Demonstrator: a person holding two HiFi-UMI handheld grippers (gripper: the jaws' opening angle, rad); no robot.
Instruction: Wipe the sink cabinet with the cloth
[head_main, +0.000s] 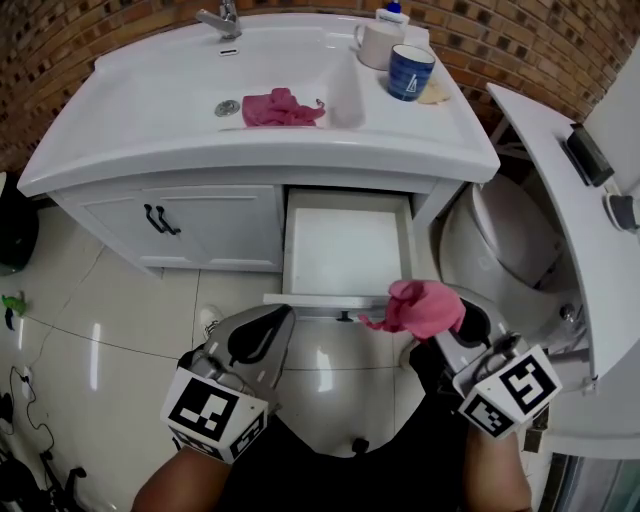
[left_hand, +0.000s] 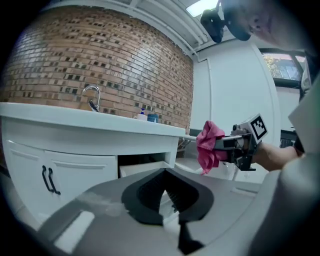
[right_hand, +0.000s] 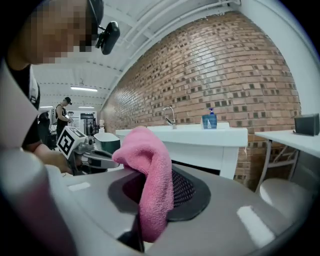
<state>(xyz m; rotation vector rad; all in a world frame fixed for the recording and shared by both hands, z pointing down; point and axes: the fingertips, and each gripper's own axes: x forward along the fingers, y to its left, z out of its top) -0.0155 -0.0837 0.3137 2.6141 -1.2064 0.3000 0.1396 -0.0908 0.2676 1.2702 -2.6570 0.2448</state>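
Note:
The white sink cabinet (head_main: 180, 232) stands ahead of me with its middle drawer (head_main: 345, 250) pulled out. My right gripper (head_main: 440, 318) is shut on a pink cloth (head_main: 420, 305), held just in front of the drawer's right front corner. That cloth (right_hand: 152, 175) drapes over the jaws in the right gripper view and also shows in the left gripper view (left_hand: 210, 145). My left gripper (head_main: 268, 328) sits low, in front of the drawer's left corner. It (left_hand: 167, 189) is shut with nothing in it. A second pink cloth (head_main: 282, 108) lies in the basin by the drain.
A white mug (head_main: 378, 44) and a blue cup (head_main: 410, 72) stand on the counter's right end, with the faucet (head_main: 222, 18) at the back. A toilet (head_main: 505, 250) and a white shelf (head_main: 555, 190) crowd the right side. Black handles (head_main: 160, 220) mark the left doors.

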